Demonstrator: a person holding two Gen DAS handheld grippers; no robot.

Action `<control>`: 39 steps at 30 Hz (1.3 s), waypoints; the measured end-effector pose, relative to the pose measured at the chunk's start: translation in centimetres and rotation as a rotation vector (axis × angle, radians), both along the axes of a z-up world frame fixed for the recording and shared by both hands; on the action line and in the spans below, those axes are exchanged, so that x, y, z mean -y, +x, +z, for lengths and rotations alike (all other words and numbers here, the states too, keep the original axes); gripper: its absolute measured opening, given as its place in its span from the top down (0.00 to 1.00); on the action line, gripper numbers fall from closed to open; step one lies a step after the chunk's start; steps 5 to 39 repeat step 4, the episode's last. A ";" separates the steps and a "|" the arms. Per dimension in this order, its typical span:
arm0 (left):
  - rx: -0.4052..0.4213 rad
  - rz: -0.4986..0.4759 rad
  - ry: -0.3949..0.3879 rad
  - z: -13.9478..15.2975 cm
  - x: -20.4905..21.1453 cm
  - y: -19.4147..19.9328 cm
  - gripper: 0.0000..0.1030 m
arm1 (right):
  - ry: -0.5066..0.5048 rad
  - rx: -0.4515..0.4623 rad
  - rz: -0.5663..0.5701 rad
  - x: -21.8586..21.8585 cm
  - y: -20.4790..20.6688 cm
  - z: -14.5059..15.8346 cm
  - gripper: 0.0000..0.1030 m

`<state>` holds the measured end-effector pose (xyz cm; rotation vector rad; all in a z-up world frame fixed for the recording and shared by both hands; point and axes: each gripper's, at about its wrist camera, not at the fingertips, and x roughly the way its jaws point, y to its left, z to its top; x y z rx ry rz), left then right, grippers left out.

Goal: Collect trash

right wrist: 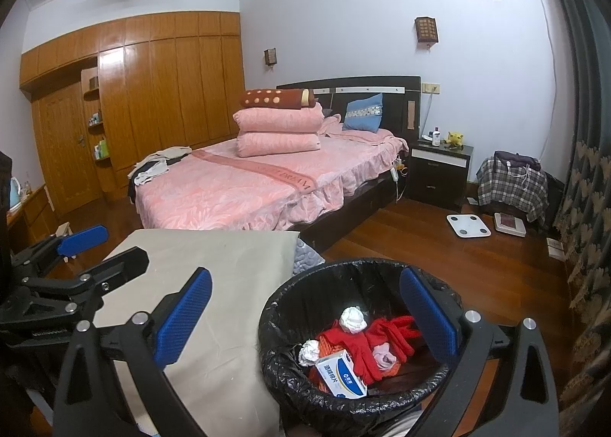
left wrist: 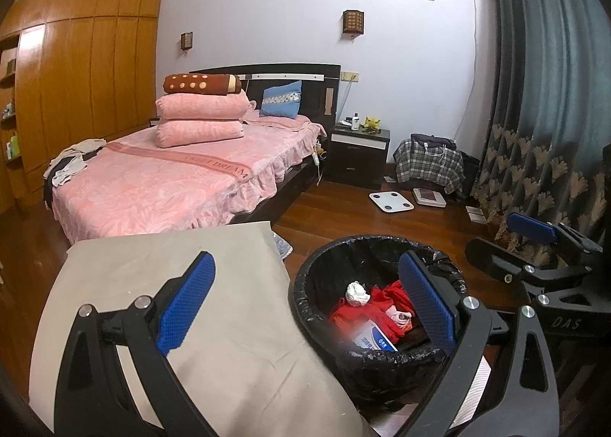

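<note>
Since your left gripper (left wrist: 305, 303) hangs with jaws apart and empty, bin (left wrist: 305, 284) just below its right finger, nothing's left to drop: lift clear. Right wrist view: right gripper (right wrist: 305, 316) also spread, empty; 2 tissue wads (right wrist: 353, 318), box (right wrist: 341, 378) already inside.

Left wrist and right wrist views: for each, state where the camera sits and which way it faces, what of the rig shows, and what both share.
Left wrist: on the left gripper, facing the bed; its blue fingers are spread, with the right gripper at right.
Right wrist: on the right gripper, same heading; the left gripper is at left.
Shared: trash bin, beige table, nightstand.
</note>
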<state>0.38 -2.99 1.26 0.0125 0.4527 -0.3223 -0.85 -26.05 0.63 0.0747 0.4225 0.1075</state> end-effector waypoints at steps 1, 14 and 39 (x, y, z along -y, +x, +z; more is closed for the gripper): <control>-0.001 0.000 0.001 0.0 0.0 0.0 0.08 | -0.001 0.000 0.001 0.2 0.1 0.0 0.06; -0.001 0.001 0.003 0.1 0.2 0.1 0.08 | -0.001 -0.001 0.002 0.2 0.2 -0.1 0.06; -0.001 0.001 0.003 0.1 0.2 0.1 0.08 | -0.001 -0.001 0.002 0.2 0.2 -0.1 0.06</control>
